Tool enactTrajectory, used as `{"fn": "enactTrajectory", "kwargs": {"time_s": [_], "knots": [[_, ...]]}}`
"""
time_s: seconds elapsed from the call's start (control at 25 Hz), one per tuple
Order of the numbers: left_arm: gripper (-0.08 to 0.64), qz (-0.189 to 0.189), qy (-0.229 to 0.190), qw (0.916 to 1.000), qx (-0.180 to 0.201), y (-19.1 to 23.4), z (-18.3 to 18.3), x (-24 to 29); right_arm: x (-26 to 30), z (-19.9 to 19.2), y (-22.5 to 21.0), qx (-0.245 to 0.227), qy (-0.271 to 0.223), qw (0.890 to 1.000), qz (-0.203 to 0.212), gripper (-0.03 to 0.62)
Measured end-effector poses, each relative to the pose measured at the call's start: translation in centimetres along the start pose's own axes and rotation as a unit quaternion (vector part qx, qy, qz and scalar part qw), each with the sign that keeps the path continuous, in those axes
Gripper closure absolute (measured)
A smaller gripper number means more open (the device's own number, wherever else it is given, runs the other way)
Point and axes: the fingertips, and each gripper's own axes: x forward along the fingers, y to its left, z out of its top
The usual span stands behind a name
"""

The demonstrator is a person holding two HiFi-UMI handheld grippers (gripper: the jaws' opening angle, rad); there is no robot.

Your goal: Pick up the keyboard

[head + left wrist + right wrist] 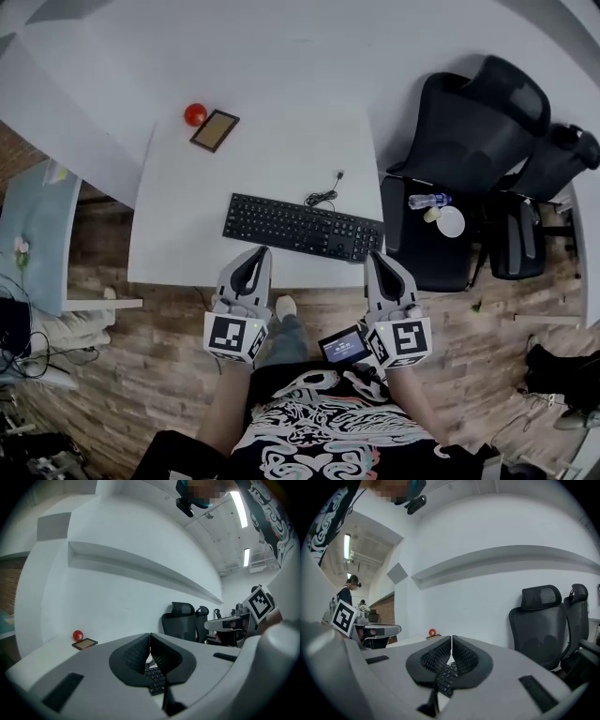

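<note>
A black keyboard (303, 227) lies across the front part of the white table (178, 206), its curled cable (322, 196) trailing behind it. My left gripper (259, 253) is shut and empty, just short of the table's near edge below the keyboard's left end. My right gripper (378, 258) is also shut and empty, by the keyboard's right end. Some keyboard keys (155, 678) show under the shut tips in the left gripper view, and keyboard keys (446, 678) show likewise in the right gripper view.
A red ball (195, 114) and a small framed tablet (215, 130) sit at the table's far left. A black side table (427, 239) with a bottle (427, 201) and cup (451, 221), and black office chairs (478, 122), stand right of the table.
</note>
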Motion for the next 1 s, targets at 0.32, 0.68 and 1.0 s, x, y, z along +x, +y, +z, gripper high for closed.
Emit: {"fn": "enactTrajectory", "kwargs": {"time_s": [0.32,0.68,1.0], "knots": [[0.541,-0.052,0.018,0.9985,0.005,5.1,-1.1,7.3,6.3,-2.0,-1.6,0.027,0.038,0.997,-0.063,0.563],[0.541,-0.075,0.026,0.9968,0.001,7.3,-3.6,10.3,8.0,-5.8,-2.5,0.027,0.088,0.993,-0.069,0.563],[0.541,-0.065,0.108,0.9904,-0.057,4.8,-8.2,10.7,9.9,-8.5,-4.4,0.016,0.140,0.990,0.003,0.561]]}}
